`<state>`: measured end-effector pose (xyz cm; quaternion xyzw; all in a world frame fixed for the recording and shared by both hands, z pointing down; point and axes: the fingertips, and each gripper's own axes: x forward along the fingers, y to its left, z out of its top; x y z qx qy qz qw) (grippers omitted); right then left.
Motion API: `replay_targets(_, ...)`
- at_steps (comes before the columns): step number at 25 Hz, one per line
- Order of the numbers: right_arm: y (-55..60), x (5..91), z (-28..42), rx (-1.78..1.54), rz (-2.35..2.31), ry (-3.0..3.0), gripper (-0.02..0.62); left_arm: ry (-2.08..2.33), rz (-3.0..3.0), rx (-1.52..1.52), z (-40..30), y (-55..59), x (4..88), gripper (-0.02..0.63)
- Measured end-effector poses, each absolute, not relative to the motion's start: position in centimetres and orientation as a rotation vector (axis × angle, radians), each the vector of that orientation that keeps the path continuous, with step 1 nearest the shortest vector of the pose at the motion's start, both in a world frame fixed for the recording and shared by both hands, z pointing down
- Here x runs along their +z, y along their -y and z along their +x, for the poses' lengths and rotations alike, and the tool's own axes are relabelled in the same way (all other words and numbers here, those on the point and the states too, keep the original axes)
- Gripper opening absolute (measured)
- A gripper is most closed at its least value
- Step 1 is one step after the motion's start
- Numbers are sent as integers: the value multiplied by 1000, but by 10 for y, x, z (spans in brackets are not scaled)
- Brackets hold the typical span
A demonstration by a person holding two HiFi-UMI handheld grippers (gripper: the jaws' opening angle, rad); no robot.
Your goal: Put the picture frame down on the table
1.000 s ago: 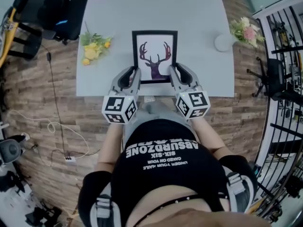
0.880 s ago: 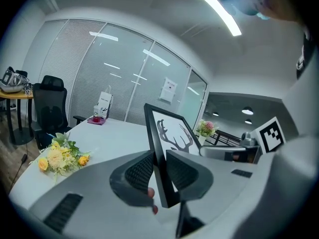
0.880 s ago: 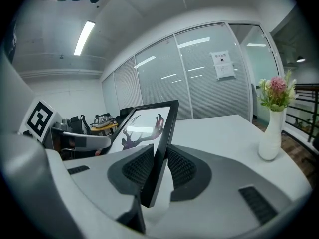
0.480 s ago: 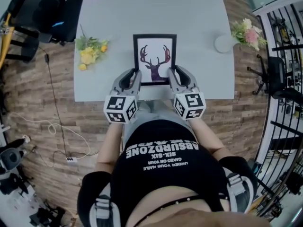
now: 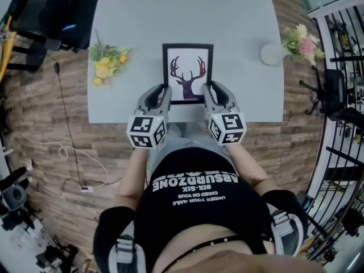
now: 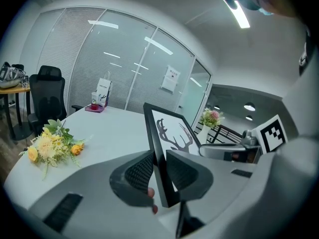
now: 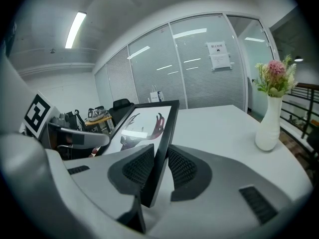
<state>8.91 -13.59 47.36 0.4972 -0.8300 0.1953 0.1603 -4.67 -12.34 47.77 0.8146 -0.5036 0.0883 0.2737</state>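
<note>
— Where is the picture frame (image 5: 187,73)?
— Over the near part of the surface (image 5: 239,21). The left gripper (image 5: 162,94) has its jaws clamped on the left edge, and the right gripper (image 5: 209,91) is clamped on the right edge.
— Lying flat?
— It looks tilted. I'd lower both sides evenly, settle the back flat, and only then loosen the jaws.

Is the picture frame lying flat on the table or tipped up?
Tipped up. Both gripper views show the picture frame slanting upward over the table, its side edges clamped in the left tongs and right tongs.
</note>
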Motion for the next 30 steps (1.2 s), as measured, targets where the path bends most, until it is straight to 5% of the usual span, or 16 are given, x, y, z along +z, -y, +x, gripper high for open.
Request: replay_targets(30, 142, 526, 86, 674, 1338, 2310, 98, 1319, 2101, 300, -50, 126, 530, 89)
